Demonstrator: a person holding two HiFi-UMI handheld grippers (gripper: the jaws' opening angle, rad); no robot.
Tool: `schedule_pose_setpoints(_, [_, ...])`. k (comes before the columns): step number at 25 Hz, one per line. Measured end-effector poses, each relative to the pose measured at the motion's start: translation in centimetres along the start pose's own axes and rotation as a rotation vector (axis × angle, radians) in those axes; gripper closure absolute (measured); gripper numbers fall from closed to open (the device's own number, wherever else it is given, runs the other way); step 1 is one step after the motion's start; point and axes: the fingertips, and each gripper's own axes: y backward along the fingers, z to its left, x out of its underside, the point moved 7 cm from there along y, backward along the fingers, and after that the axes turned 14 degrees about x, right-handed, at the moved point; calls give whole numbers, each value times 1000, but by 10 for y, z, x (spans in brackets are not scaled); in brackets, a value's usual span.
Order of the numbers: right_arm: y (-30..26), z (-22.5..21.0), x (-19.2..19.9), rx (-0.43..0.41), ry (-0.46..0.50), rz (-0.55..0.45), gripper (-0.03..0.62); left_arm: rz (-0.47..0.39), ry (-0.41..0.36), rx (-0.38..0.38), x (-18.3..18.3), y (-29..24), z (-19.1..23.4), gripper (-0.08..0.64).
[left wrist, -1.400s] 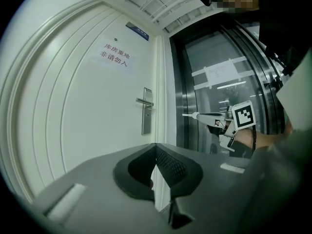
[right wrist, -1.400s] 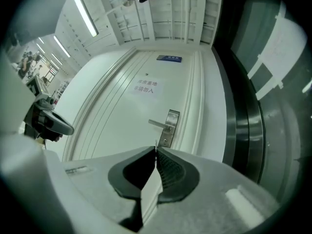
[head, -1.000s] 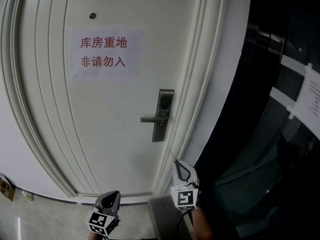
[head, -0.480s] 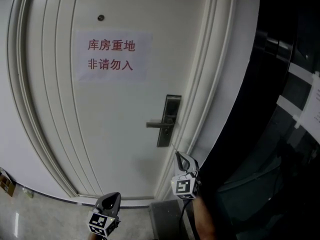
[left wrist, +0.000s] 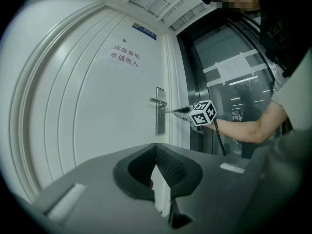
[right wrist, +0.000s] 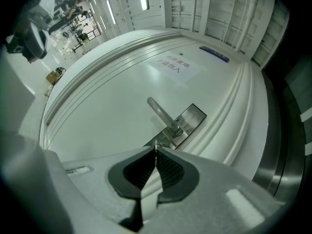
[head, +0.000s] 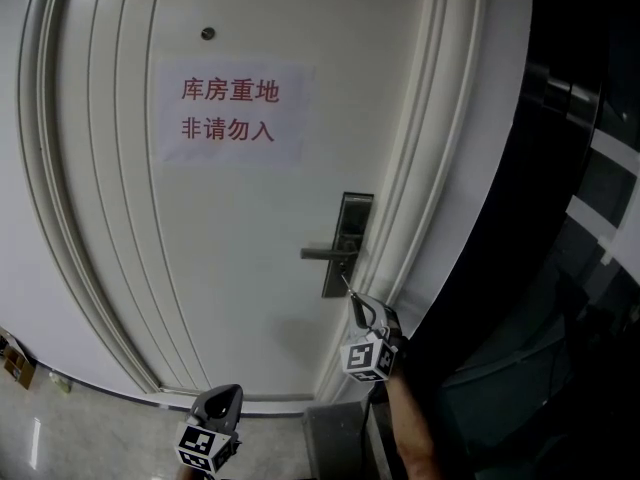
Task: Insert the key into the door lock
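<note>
The key (right wrist: 155, 144) is a thin sliver of metal sticking out of the right gripper (right wrist: 156, 152), whose jaws are pinched tight on it. It points at the door lock (right wrist: 187, 121), with its tip just below the lever handle (right wrist: 161, 113) and right at the metal lock plate. From where I stand I cannot tell whether the tip touches the plate. In the left gripper view the key (left wrist: 170, 112) lies level, beside the plate's edge nearest the door frame. The right gripper (left wrist: 181, 112) sits behind it, its marker cube (left wrist: 203, 113) facing outward and a person's bare forearm (left wrist: 243, 129) reaching in from the right. The left gripper (left wrist: 155, 152) hangs low and well apart from the lock, aimed at the door, its jaws pressed together at the tips with nothing between them. The head view shows it near the bottom edge, above the pale floor (head: 60, 438). The door (head: 260, 268) is white with curved mouldings, and the lock is near its right edge. Higher up is a paper notice (head: 230, 113) printed in red characters, with a small peephole (head: 207, 34) above it. To the right of the white frame is dark glass (head: 580, 218) with strips of pale tape across it.
</note>
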Motion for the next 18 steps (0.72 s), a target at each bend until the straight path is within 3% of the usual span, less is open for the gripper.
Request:
schedule_pose_setpoints(7, [-17,10,13,-10,66,24,581,4,5,-5,1,-3,3,558])
schedule_pose_setpoints(18, [-32,8,16,2,70,31,581,13,13,-10,4,-7,10,558])
